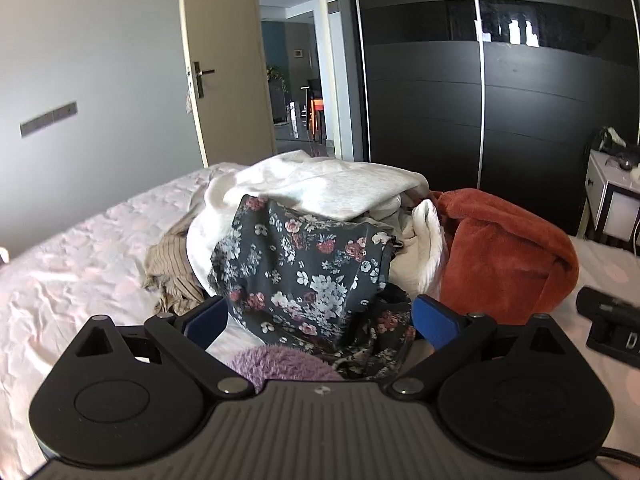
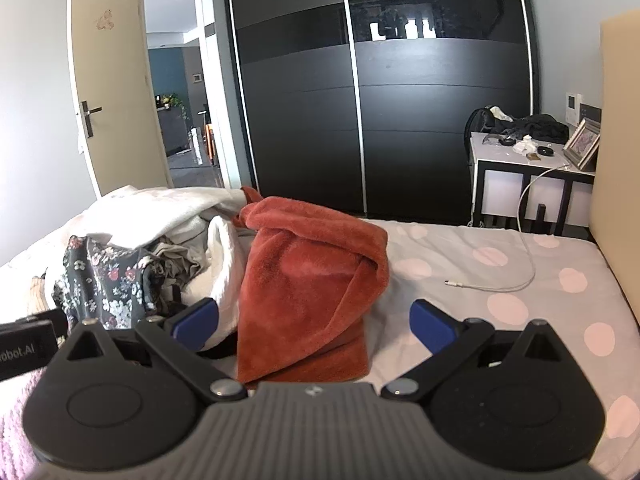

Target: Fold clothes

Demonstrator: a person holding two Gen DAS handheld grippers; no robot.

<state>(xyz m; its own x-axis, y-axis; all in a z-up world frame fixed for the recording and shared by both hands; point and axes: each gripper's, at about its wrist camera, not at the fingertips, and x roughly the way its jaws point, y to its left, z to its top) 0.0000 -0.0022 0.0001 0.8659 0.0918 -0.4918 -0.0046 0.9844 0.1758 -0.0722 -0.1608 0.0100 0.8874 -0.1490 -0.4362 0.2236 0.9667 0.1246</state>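
Left hand-held gripper: I am holding it low over the near edge of the bed, its blue pads spread wide, gripping nothing; the floral garment is hanging in the gap between them.
Right hand-held gripper: I am keeping it spread wide too, nothing pinched; the lower end of the rust-red fleece is lying between its pads.
Clothes pile: I am seeing it heaped in the middle of the bed, ahead of both grippers.
Floral garment: dark cloth with pink and white flowers, draping down the front of the pile toward me; in the right wrist view it is sitting at the pile's left.
Pale grey garment: lying across the top of the pile, overlapping the floral one's upper edge.
Rust-red fleece: slumping on the right side of the pile, its lower end folded flat on the sheet.
White garment: bunched between the floral cloth and the fleece, touching both.
Beige ribbed garment: poking out at the pile's left foot.
Purple fuzzy fabric: showing just under the left gripper's nose.
Bed: pale sheet with pink dots; a white cable is trailing over it, well apart from the pile.
Background: dark sliding wardrobe, open door, cluttered nightstand.
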